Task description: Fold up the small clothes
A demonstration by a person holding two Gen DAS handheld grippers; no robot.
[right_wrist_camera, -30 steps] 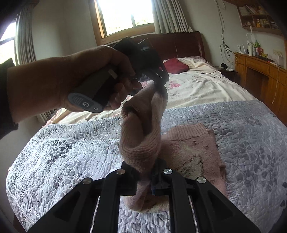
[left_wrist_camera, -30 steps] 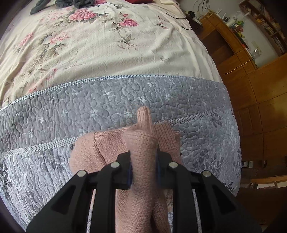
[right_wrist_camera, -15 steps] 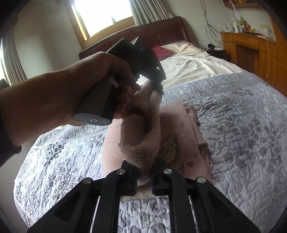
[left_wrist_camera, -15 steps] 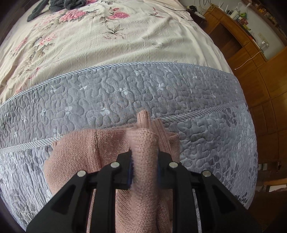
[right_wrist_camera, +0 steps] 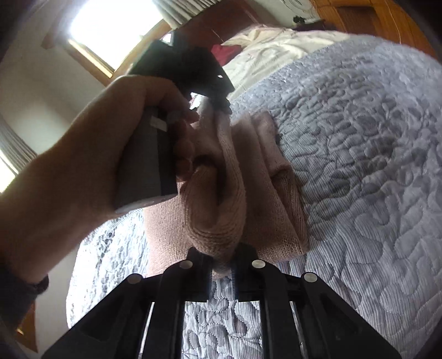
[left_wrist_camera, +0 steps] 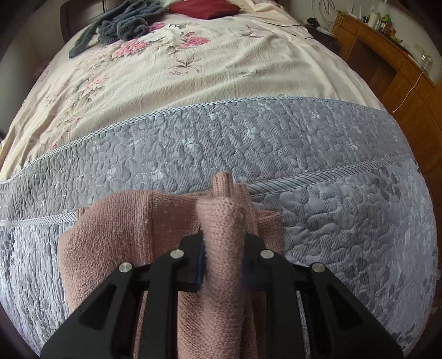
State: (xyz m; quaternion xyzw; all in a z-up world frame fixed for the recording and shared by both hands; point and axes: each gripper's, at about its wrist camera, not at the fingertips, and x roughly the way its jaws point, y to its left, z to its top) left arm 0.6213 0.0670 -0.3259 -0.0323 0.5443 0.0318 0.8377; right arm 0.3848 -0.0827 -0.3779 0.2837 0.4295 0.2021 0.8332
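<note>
A small pink knitted sweater [left_wrist_camera: 110, 226] lies on the grey quilted bedspread [left_wrist_camera: 276, 143], partly folded over itself. My left gripper [left_wrist_camera: 222, 259] is shut on a raised fold of its knit, which sticks up between the fingers. In the right wrist view the same sweater [right_wrist_camera: 265, 176] lies folded on the quilt, and my right gripper [right_wrist_camera: 222, 265] is shut on another bunched edge of it. A hand [right_wrist_camera: 91, 165] holds the left gripper [right_wrist_camera: 221, 106] just above the sweater, a strip of knit stretched between the two grippers.
A cream floral sheet [left_wrist_camera: 193, 63] covers the far half of the bed, with a dark grey garment [left_wrist_camera: 118, 27] and a red pillow [left_wrist_camera: 204, 8] near the headboard. A wooden cabinet [left_wrist_camera: 392, 60] stands along the right side. A bright window [right_wrist_camera: 110, 30] is behind.
Both grippers have come down and forward toward the bed with the pink knit held. The sweater lies flatter and more folded on the quilt, and the right wrist view has tilted.
</note>
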